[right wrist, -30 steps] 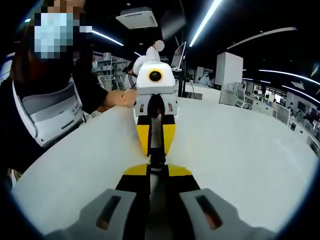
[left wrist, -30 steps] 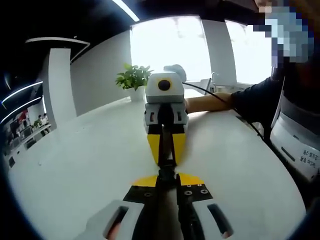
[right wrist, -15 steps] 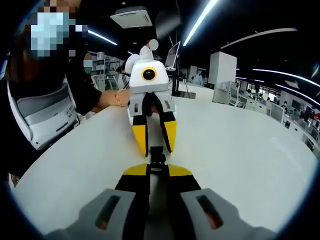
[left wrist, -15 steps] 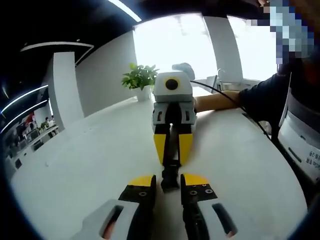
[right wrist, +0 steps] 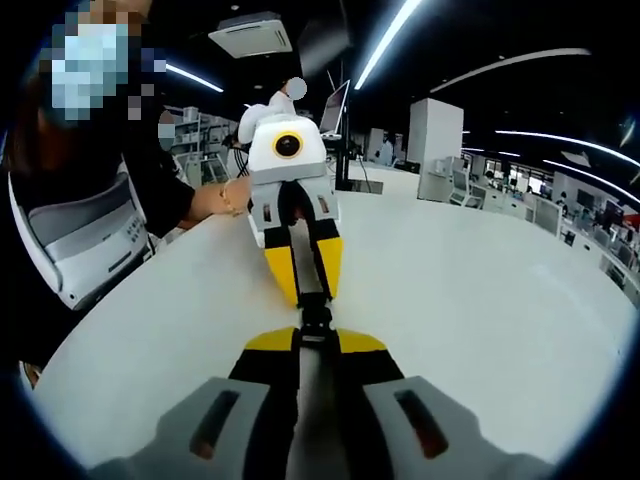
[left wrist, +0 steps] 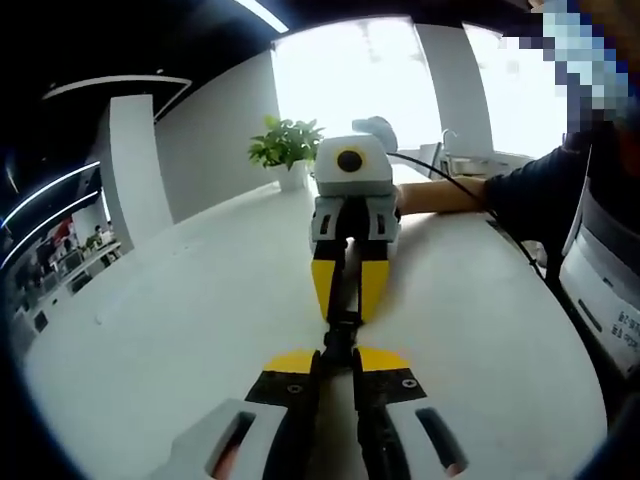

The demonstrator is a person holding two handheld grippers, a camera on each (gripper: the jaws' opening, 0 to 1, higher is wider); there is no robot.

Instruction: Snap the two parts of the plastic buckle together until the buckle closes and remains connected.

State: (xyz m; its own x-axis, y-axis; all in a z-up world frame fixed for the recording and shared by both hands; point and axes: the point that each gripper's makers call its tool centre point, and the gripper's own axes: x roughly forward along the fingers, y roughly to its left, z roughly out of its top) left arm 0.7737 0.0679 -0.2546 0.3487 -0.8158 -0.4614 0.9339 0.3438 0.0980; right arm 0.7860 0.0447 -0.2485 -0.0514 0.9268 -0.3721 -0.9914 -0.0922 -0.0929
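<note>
A small black plastic buckle [left wrist: 338, 338] hangs just above the white table [left wrist: 170, 330], spanning the short gap between the two grippers, which face each other tip to tip. In the left gripper view, my left gripper [left wrist: 336, 358] is shut on its near end. The right gripper [left wrist: 349, 312] comes in from beyond, its yellow fingers closed on the far end. In the right gripper view, the buckle [right wrist: 316, 315] looks like one joined piece. There my right gripper [right wrist: 317, 340] grips it, with the left gripper [right wrist: 308, 298] opposite.
A person stands at the table edge; a sleeve and forearm [left wrist: 470, 195] reach to the right gripper, and a vest [right wrist: 90, 235] shows. A potted plant [left wrist: 287, 148] stands at the far edge. A black cable [left wrist: 500, 240] trails across the table.
Half a second ago my left jaws stood apart with the buckle hanging from the right gripper alone. They have now closed on the buckle's near end again.
</note>
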